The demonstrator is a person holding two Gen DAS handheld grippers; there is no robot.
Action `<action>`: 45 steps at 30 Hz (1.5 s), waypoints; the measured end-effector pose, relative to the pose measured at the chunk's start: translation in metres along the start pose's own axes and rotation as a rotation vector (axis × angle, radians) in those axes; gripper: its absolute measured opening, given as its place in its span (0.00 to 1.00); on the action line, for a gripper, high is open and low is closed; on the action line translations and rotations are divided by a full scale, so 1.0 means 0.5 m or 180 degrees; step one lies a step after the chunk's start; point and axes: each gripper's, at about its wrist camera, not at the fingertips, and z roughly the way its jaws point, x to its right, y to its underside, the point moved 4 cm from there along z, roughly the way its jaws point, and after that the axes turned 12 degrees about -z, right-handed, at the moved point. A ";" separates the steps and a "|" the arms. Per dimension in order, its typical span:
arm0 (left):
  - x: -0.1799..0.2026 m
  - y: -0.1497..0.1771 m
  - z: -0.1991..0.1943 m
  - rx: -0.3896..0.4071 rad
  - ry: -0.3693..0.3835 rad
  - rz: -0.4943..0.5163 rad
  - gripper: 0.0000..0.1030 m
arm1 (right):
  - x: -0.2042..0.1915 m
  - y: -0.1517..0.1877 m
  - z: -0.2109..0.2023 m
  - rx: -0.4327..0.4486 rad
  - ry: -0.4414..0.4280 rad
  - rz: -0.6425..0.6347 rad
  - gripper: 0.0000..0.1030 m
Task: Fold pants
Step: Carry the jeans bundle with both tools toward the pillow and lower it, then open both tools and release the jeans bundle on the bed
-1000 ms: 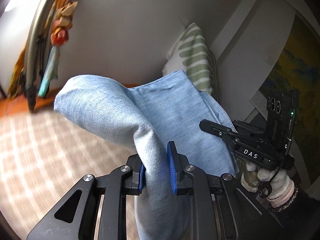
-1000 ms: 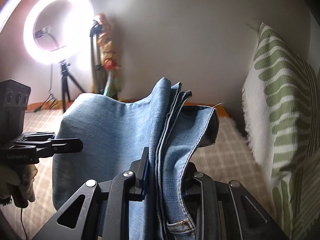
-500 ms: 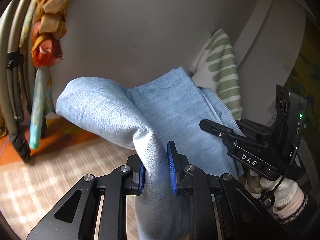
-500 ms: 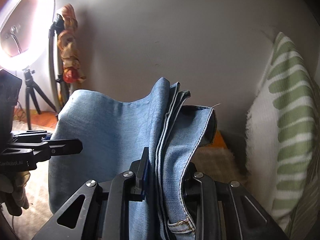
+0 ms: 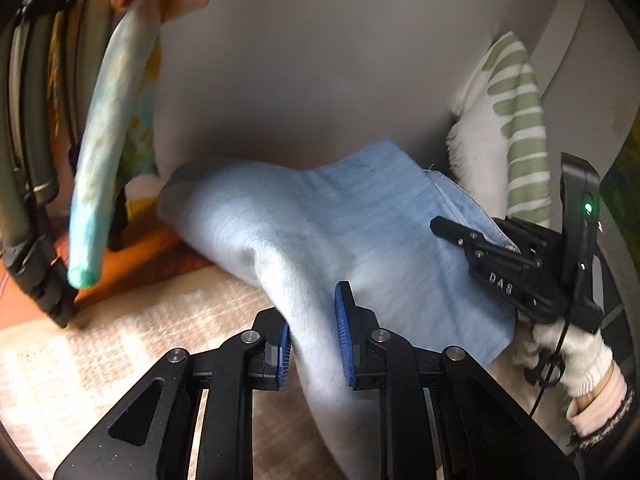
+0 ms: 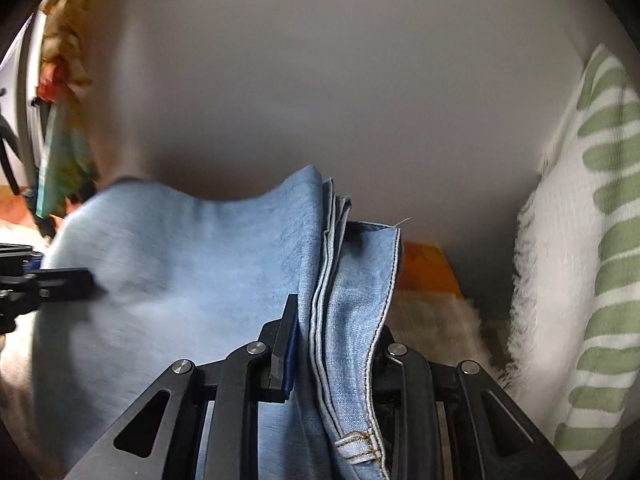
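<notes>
- Left wrist view: left of the pants, a pale blue-green cloth roll hangs from a dark stand above an orange floor strip.
- At the middle, the left gripper pinches a rounded fold of the light-blue denim between its 2 blue pads; the pants are held up off the cream checked rug, in front of the grey wall.
- Right of the pants, the right gripper, in a white-gloved hand, clamps the far edge of the cloth; a green-striped white pillow leans on the wall behind it.
- Right wrist view: left of the pants, the dark tip of the left gripper touches the denim.
- At the middle, the right gripper is closed on several stacked layers, hem and stitched seams among them.
- Right of the pants, the pillow stands near.
- Progress, as a judgement: the stacked layers suggest at least 1 fold is made; the bundle is airborne between 2 grips, so laying it flat and the last fold remain.
- In the way: the wall, the pillow and the stand crowd the pants on 3 sides.
</notes>
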 end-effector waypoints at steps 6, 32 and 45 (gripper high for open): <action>-0.017 0.010 -0.008 -0.0016 -0.0131 0.0020 0.25 | 0.010 0.018 0.018 -0.0110 0.0034 0.0131 0.36; 0.086 0.081 -0.235 0.0242 -0.0216 0.0248 0.54 | -0.061 0.034 -0.289 0.0184 0.0046 0.0132 0.76; 0.198 0.208 -0.414 0.0402 -0.0158 0.0372 0.67 | -0.105 0.128 -0.522 0.0382 -0.0114 0.0421 0.87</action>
